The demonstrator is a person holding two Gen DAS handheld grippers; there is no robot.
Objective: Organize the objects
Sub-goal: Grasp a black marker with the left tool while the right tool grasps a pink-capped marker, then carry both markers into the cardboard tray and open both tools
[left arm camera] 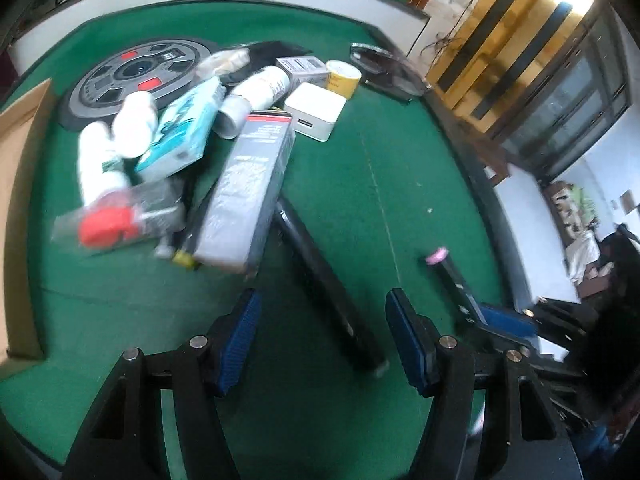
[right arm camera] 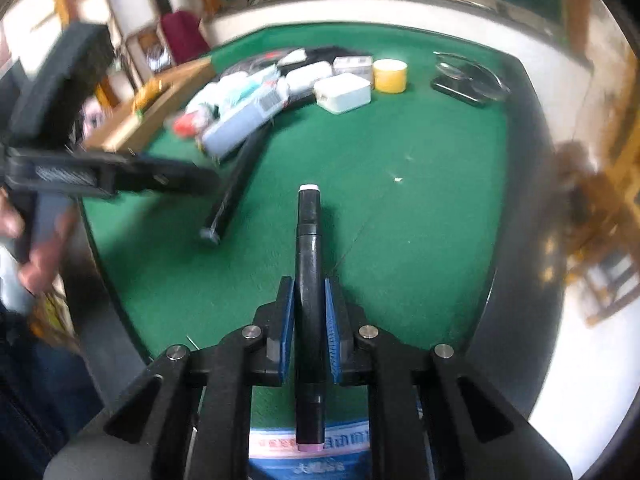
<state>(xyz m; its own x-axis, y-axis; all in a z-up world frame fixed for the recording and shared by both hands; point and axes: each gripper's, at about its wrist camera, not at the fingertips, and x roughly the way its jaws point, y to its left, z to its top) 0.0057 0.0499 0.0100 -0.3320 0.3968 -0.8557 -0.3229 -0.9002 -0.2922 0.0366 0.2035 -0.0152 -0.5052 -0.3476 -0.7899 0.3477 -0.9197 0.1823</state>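
The right gripper point(right arm camera: 310, 300) clamped a black marker point(right arm camera: 308, 240) above the green tabletop point(right arm camera: 420, 208) while the left gripper point(left arm camera: 322, 320) hung spread near its front edge.

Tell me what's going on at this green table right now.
A person is tidying clutter with two handheld grippers. The right gripper is shut on a black marker with pale pink end caps, held above the green table. The left gripper is open and empty, above a long black stick lying on the felt. A pile of boxes and bottles sits beyond, beside a cardboard box.
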